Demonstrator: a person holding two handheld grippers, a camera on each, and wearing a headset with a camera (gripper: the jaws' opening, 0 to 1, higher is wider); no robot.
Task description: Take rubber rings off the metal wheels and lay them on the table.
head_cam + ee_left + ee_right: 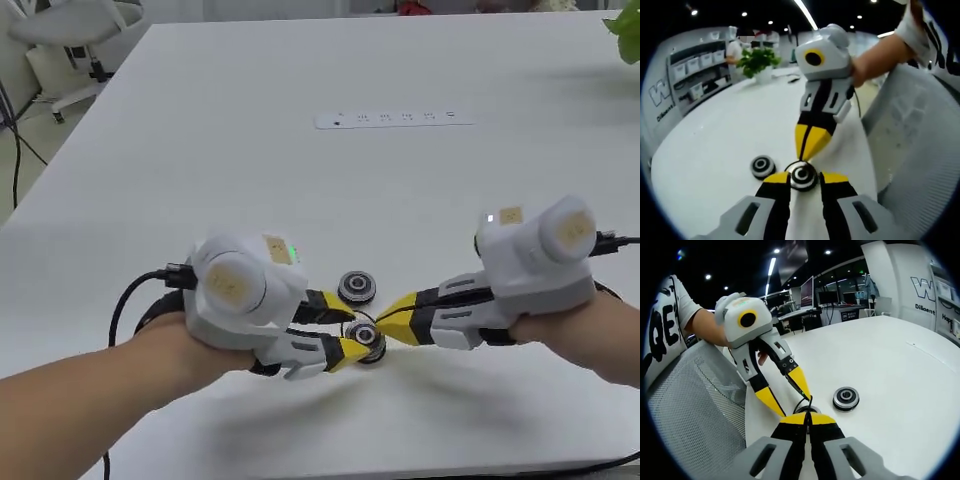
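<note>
Steadying gripper (left): my left gripper [806,178] is closed on a metal wheel [366,338], one yellow-tipped jaw on each side, so the wheel cannot turn or slide while the other tool works on it.
Pulling gripper (right): my right gripper [808,420] has its jaws drawn together to a narrow point at the wheel's edge. They appear to nip the rubber ring [804,402], seen as a thin black strand rising off the wheel.
Approach: the two grippers meet nose to nose from opposite sides, so that a pull by one runs against the hold of the other.
Held wheel: low at the near edge of the surface [300,190], close to my body; whether it rests there or hangs just above, I cannot tell.
Second wheel [846,398]: flat on the surface just beyond the held one, apart from both grippers, its dark band seemingly in place.
Step in hand: by my judgement, peeling the ring from the first wheel; laying it down is not yet done.
Next move: probably stretching the ring over the edge while the wheel is kept from twisting.
Risk: the thin ring may slip from the narrow tips and snap back.
</note>
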